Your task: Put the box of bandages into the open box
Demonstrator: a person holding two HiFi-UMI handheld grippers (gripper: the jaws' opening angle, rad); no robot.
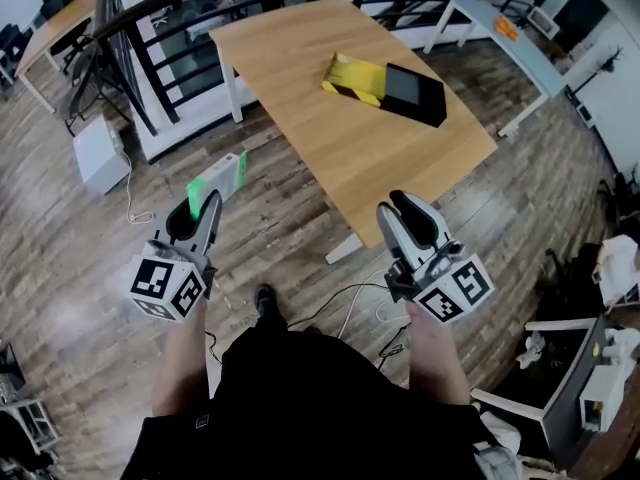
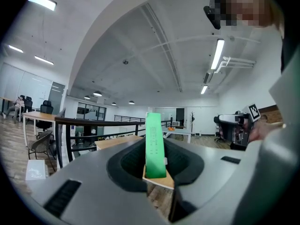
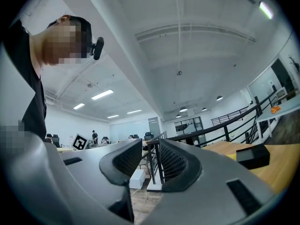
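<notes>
Pickup done: left gripper [image 1: 207, 206] is clamped on the bandage box [image 1: 221, 175] (green and white), out over the floor, well short of the table [image 1: 330, 143]. Right gripper [image 1: 402, 208] has its jaws slightly apart and empty. Still to do: reach the open box [image 1: 418, 95] and drop it in.

No legible text anywhere

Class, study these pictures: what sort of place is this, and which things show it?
Most likely an open-plan office, perhaps on an upper level: a wooden desk, office chairs, a black railing and ceiling strip lights.
</notes>
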